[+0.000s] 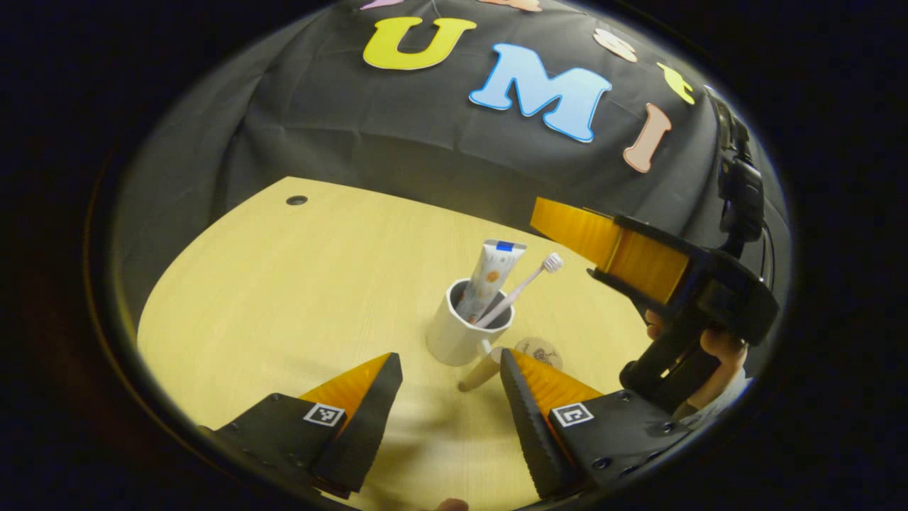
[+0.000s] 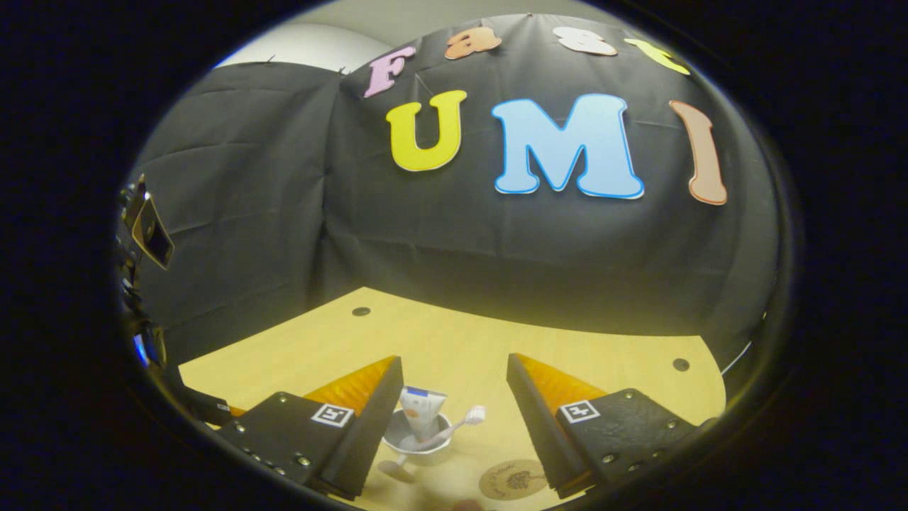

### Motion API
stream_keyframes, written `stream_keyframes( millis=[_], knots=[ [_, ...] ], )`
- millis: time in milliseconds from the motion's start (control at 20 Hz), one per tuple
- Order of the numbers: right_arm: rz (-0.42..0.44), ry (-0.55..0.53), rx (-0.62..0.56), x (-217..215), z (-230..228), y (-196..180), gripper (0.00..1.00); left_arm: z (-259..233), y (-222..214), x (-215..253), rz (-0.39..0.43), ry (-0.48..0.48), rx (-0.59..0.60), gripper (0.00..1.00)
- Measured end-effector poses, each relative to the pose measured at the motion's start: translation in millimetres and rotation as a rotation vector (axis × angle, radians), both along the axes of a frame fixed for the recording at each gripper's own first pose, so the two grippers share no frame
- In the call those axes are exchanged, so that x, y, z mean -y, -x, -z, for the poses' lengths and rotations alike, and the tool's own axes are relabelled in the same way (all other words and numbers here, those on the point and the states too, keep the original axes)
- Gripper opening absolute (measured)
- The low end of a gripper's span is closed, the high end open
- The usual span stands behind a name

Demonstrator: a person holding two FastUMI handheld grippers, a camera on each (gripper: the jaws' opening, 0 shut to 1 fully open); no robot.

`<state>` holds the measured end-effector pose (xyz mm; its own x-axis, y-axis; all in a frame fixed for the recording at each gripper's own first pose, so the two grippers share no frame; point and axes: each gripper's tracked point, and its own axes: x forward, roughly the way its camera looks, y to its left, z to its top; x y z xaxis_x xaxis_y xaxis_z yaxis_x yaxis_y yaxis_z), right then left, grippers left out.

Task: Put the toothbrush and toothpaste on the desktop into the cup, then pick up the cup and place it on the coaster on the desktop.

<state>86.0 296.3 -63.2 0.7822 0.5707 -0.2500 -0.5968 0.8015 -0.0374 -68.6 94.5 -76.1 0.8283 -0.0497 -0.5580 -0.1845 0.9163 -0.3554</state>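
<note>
A white cup [image 1: 460, 328] stands on the wooden desktop [image 1: 298, 284] with its handle toward me. In it lean a toothpaste tube [image 1: 491, 273] and a white toothbrush [image 1: 521, 286]. Just right of the cup lies a round coaster [image 1: 539, 351]. My left gripper [image 1: 450, 369] is open, low over the desk, just short of the cup. In the right gripper view, my right gripper [image 2: 454, 372] is open above the desk, with the cup [image 2: 415, 440], toothpaste [image 2: 421, 415], toothbrush [image 2: 461, 420] and coaster [image 2: 512, 479] below it. The right gripper [image 1: 603, 241] also appears in the left gripper view, held by a hand.
Black cloth walls close the booth behind the desk. Small dark holes [image 2: 361, 311] [image 2: 680, 364] mark the desktop near its far edge. A device [image 2: 145, 234] hangs at the left of the right gripper view.
</note>
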Motion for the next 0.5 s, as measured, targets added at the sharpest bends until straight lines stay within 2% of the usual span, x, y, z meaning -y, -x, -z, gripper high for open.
stream_keyframes(
  millis=[400, 500],
  knots=[
    [0.049, -0.020, -0.034, 36.0, -14.3, 5.8, 0.88, -1.8, -12.4, 30.3, 0.046, 0.004, -0.014, 0.91],
    [0.063, -0.019, -0.029, 44.4, -18.0, 6.5, 0.90, 0.3, -16.0, 36.5, 0.052, 0.006, -0.024, 0.91]
  ],
)
